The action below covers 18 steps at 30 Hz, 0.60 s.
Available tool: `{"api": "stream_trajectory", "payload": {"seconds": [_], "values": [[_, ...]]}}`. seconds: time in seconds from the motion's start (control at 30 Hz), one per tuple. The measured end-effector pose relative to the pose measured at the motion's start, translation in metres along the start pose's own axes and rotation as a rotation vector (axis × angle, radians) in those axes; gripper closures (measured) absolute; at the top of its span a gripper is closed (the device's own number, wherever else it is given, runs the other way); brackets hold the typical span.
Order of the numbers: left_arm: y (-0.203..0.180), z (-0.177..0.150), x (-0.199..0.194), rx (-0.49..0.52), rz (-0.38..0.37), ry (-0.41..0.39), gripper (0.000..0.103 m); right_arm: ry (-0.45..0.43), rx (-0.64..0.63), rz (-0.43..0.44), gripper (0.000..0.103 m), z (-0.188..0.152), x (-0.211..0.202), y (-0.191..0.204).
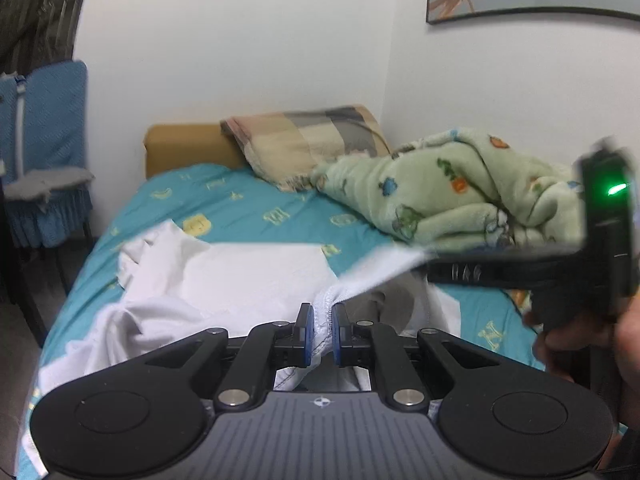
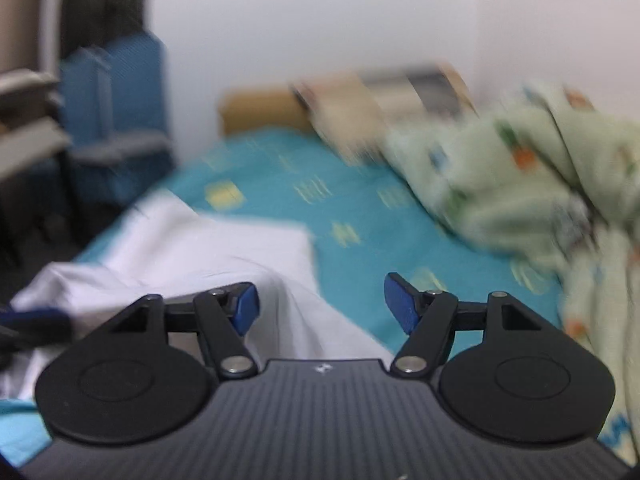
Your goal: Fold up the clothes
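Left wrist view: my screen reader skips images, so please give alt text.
The left hand-held gripper pinches the stitched edge of a white garment over a teal bedsheet. The right hand-held gripper holds the same edge. A green blanket lies behind.

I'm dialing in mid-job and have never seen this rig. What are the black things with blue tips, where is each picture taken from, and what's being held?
A person holds two hand-held two-finger grippers, each with a camera looking forward along its fingers. In the left wrist view, the left gripper has its blue pads shut on the stitched hem of a white garment, which lies partly spread on the teal bedsheet. The right gripper's side, with a green light, shows at that view's right edge. In the blurry right wrist view, the right gripper is open and holds nothing, hovering over the garment. A green fleece blanket and a pillow lie farther back.
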<state>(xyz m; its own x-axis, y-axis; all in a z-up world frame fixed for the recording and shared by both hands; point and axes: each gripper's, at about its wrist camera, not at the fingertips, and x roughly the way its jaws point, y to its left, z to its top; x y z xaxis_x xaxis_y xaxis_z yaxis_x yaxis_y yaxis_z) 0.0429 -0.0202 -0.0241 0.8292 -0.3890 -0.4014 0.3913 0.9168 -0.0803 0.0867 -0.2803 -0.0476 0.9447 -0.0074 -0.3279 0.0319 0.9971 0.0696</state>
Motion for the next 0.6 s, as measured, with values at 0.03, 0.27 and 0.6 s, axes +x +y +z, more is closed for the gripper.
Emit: {"api": "stream_trajectory", "payload": {"seconds": [0.03, 0.27, 0.6], "values": [[0.002, 0.001, -0.006, -0.014, 0.012, -0.021, 0.093, -0.009, 0.006, -0.022, 0.035, 0.0, -0.004, -0.003], [0.032, 0.011, -0.045, -0.242, 0.027, -0.092, 0.092, -0.107, 0.029, -0.162, 0.029, 0.006, -0.04, -0.017], [0.036, -0.002, -0.043, -0.338, 0.021, -0.005, 0.087, -0.31, -0.107, -0.125, 0.02, 0.011, -0.081, 0.009]]}}
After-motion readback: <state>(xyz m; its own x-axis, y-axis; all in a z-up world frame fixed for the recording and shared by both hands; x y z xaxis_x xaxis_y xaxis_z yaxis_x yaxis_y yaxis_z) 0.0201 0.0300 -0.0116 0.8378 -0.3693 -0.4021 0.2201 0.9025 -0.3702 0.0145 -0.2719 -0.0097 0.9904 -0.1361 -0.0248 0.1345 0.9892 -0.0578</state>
